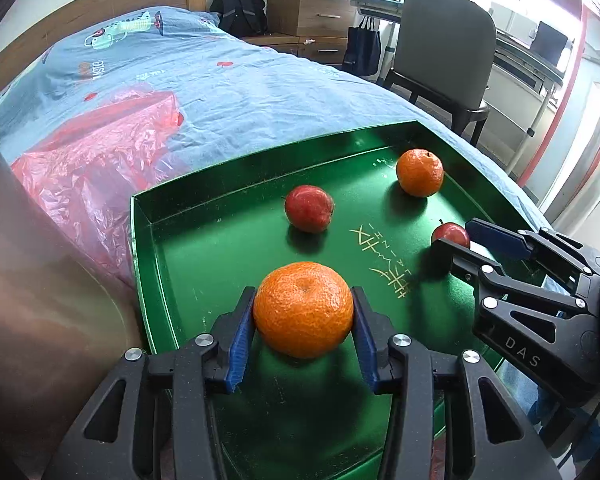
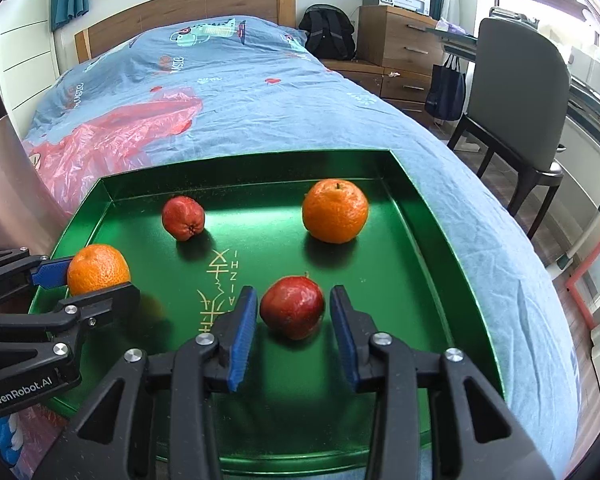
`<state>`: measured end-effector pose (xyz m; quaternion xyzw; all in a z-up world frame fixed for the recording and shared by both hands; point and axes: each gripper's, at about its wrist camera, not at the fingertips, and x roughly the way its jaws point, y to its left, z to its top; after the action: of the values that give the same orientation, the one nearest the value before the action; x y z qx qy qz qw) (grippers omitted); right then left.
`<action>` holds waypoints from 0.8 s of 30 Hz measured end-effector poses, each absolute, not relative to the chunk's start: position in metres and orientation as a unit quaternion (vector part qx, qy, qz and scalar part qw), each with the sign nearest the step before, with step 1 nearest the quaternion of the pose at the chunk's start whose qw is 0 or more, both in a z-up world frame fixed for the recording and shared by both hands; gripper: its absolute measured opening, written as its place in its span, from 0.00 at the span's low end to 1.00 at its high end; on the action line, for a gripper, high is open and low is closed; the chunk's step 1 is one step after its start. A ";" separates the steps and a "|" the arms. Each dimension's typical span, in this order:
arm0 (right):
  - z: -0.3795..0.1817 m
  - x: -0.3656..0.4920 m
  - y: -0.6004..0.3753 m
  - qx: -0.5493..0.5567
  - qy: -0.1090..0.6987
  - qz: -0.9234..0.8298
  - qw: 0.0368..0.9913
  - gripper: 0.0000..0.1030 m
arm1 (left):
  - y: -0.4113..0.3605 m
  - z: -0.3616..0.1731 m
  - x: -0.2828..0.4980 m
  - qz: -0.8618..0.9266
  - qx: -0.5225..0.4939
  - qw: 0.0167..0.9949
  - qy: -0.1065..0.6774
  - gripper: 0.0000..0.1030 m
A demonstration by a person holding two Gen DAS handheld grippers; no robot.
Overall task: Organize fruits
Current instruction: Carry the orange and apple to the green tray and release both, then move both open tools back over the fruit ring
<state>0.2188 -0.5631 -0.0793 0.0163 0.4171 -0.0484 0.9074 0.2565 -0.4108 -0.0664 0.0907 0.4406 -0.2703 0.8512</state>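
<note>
The left gripper (image 1: 303,322) clenches a near orange (image 1: 303,309) low in the green tray (image 1: 172,240), apparently setting it down. The right gripper (image 2: 294,314) stands released around an apple (image 2: 292,306), lower centre, evidently just placed.

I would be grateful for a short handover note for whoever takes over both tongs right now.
Left tongs: shut on the near orange, low in the green tray.
Right tongs: open, pads clear of the near apple sitting between them.
Also in the tray: far orange and far apple.
Done: four fruits in the tray.
Left: release the orange; the red bag on the bed looks empty.
</note>
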 end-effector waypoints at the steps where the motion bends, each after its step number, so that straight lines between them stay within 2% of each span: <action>1: -0.077 0.218 -0.562 0.013 0.418 -0.049 0.907 0.52 | -0.410 -0.064 0.255 -0.272 0.091 0.852 0.439 0.39; 14: -0.020 0.170 -0.536 0.003 0.392 -0.050 0.919 0.54 | -0.375 -0.008 0.201 -0.299 0.074 0.863 0.401 0.39; 24: 0.009 0.119 -0.475 0.002 0.383 -0.017 0.924 0.54 | -0.280 0.009 0.136 -0.275 0.051 0.879 0.385 0.39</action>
<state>0.1186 -0.4755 0.0091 0.0021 0.3826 -0.0165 0.9238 0.1360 -0.2800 0.0087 0.0505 0.3853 -0.2753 0.8793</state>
